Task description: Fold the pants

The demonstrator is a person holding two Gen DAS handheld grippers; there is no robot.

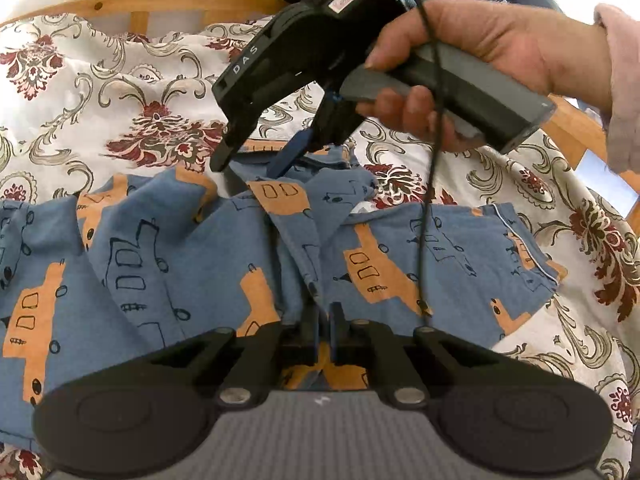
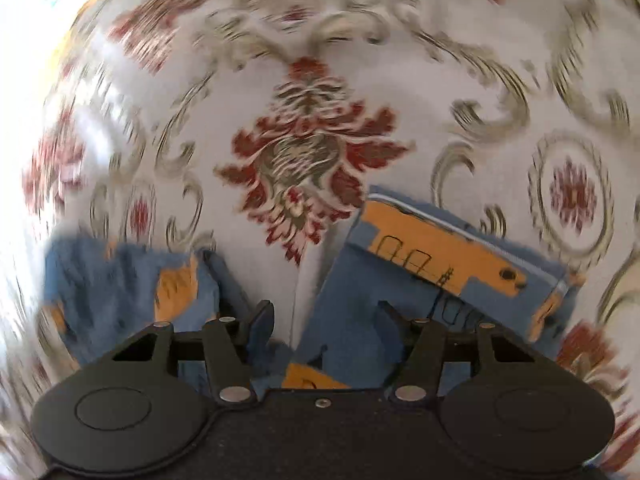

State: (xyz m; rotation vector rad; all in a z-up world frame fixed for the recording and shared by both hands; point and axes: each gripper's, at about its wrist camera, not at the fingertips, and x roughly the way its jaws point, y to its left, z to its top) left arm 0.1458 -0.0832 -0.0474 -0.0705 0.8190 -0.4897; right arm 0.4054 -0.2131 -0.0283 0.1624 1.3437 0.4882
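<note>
My left gripper (image 1: 323, 320) has its fingers pinched on a fold of the blue pants (image 1: 168, 248) lying rumpled on the floral bedspread (image 1: 120, 92); my right gripper (image 2: 326, 316) is spread open above them.

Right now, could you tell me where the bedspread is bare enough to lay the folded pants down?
Bare floral bedspread lies between the blue orange-printed pants and the wooden bed rail, and again right of the pants' piped hem. The middle is crowded: rumpled pants, the left gripper pinching a fold, the right gripper open above.
</note>
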